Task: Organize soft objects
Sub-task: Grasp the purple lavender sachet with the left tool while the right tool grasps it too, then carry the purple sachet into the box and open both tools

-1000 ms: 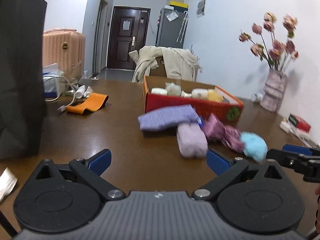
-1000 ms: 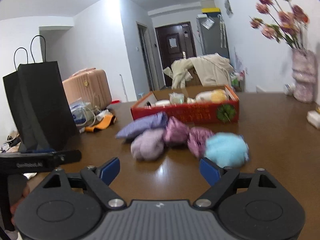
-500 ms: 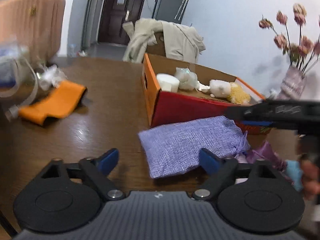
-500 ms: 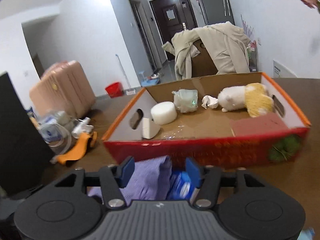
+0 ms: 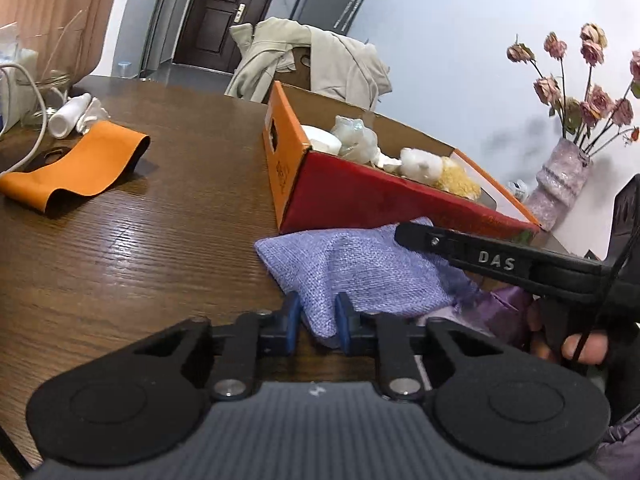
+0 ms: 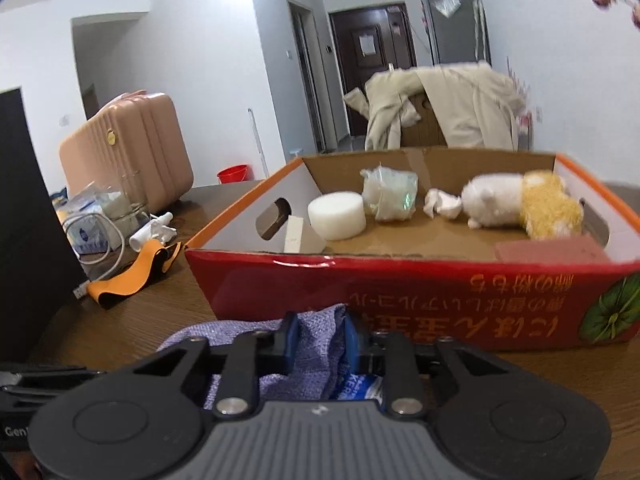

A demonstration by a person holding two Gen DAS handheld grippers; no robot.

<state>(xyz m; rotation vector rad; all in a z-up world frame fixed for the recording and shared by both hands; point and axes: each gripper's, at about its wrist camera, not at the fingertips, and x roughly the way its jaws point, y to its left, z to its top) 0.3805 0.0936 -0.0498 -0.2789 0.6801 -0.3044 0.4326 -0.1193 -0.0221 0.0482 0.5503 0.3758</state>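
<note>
A lavender woven pouch lies on the brown table just in front of the red cardboard box. My left gripper is shut on the pouch's near corner. My right gripper is shut on the pouch's other end, close to the box's front wall. The right gripper's finger shows across the pouch in the left wrist view. The box holds a white foam disc, a wrapped bundle, a white and yellow plush and a pink sponge.
An orange strap and a white tube lie at the left of the table. A pink suitcase and a black bag stand on the left. A vase of dried roses stands at the right. More purple pouches lie beside the lavender one.
Both grippers have moved in from farther back and closed on the lavender pouch, one at each end. They were open a second ago.
</note>
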